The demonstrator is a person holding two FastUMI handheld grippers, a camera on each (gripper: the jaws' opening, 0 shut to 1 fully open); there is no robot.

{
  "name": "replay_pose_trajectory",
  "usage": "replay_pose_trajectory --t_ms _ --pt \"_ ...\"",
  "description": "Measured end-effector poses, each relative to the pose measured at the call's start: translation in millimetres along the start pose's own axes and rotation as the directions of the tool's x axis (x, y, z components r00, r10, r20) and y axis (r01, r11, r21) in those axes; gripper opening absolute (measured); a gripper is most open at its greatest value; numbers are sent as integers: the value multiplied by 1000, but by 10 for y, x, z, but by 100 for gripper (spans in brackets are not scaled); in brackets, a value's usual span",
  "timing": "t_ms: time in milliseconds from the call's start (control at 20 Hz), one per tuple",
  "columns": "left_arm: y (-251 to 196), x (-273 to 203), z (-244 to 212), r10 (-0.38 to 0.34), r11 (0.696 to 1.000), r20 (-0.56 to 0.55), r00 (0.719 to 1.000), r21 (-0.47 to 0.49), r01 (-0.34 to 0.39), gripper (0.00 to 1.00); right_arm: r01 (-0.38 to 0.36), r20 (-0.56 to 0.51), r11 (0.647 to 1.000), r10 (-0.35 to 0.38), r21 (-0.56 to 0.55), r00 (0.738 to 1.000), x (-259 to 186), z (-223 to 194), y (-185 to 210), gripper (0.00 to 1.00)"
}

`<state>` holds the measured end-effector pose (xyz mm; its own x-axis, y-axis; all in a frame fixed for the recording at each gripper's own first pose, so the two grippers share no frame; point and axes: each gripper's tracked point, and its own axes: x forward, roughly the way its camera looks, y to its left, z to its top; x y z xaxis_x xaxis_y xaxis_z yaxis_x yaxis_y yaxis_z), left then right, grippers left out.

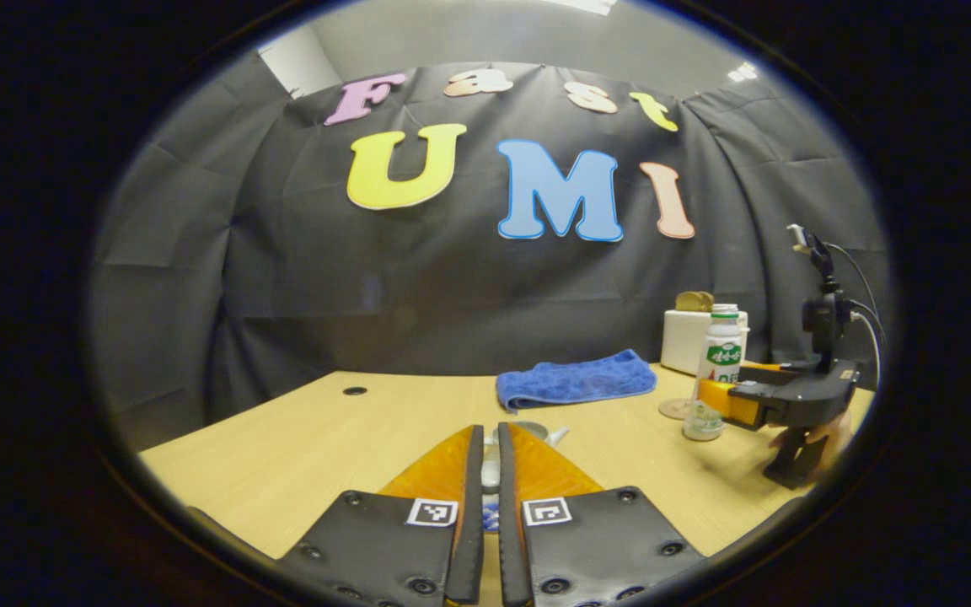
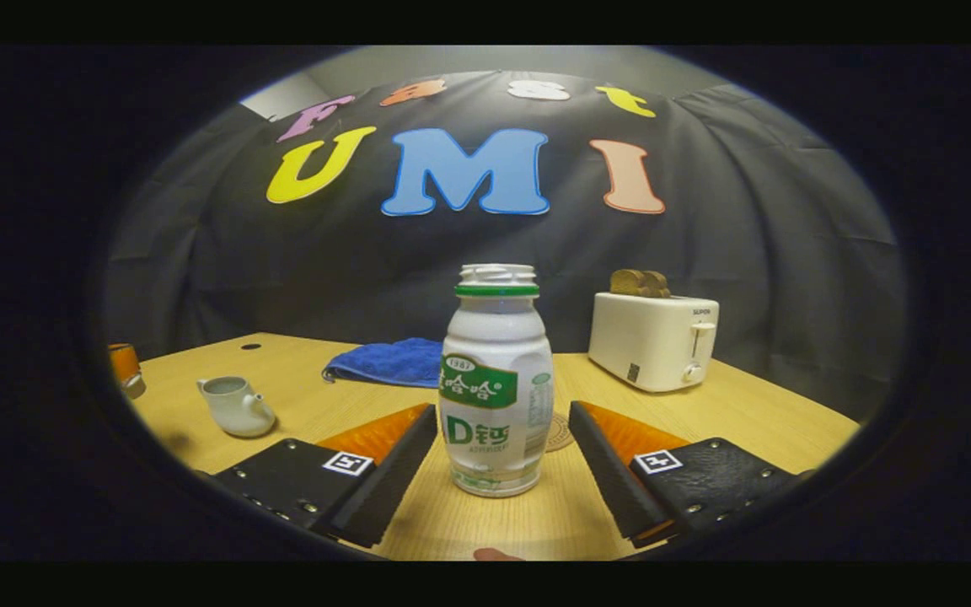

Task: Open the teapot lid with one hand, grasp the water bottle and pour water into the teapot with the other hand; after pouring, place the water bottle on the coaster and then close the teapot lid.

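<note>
One bottle (image 2: 496,381) stands between the open right claw (image 2: 502,459); left claw (image 1: 490,472) grips one lid (image 1: 490,474).

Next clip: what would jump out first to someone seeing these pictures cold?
The white bottle stands upright, uncapped, on the wooden table between the open fingers of the right gripper. Behind it to the right sits a white toaster with bread, and far left a small teapot with its lid off.

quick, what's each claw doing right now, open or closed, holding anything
Left claw: closed on the teapot lid, above the teapot.
Right claw: open, fingers either side of the water bottle, not touching it.
</note>
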<state>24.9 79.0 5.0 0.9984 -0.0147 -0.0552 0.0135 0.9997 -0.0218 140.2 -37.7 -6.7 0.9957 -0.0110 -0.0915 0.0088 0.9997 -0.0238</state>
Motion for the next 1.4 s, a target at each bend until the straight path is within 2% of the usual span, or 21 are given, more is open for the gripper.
replay_pose_trajectory --t_ms 300,400,550,700,800,850,900,1000,1100,1200,1250,1300,1350,1400 --pt "120 -63 41 23 1000 5 1000 3 -23 14 23 -44 999 -22 22 999 273 -33 -51 95" --pt "128 -95 41 22 1000 3 1000 6 -22 14 20 -39 1000 -20 -8 999 298 -27 -36 74" --pt "67 -209 38 2 1000 4 1000 8 -2 14 21 -45 993 -26 -120 999 247 -3 -5 74" --pt "-46 -380 67 -41 999 16 999 1 41 14 -28 -56 981 18 -190 998 162 3 173 74" --pt "-102 -512 19 -68 998 14 998 13 68 14 -40 -53 966 27 -254 998 139 41 267 74" --pt "-108 -594 -11 -76 997 11 997 22 76 18 -45 -54 957 31 -287 998 129 50 315 74" --pt "-122 -671 -25 -86 996 13 996 26 85 14 -53 -49 946 39 -320 998 125 77 377 74" --pt "-161 -826 -24 -105 994 35 994 17 104 14 -60 -45 909 45 -412 998 123 111 493 72" --pt "-194 -918 -71 -116 993 47 992 3 116 14 -69 -38 856 57 -512 998 117 143 647 72" --pt "-208 -981 -103 -119 993 45 992 -7 119 14 -69 -26 786 68 -614 997 108 187 798 72" --pt "-206 -1002 -109 -118 993 45 992 -10 118 18 -71 -18 751 78 -657 997 120 200 892 72" --pt "-195 -1037 -86 -117 993 50 992 -16 117 14 -70 -14 710 85 -700 996 136 216 966 72" --pt "-185 -1070 -68 -115 993 56 992 -23 116 18 -66 -8 667 90 -742 996 147 226 1039 72" --pt "-164 -1103 -28 -110 993 65 992 -32 112 14 -62 -4 626 95 -777 995 169 235 1099 72"
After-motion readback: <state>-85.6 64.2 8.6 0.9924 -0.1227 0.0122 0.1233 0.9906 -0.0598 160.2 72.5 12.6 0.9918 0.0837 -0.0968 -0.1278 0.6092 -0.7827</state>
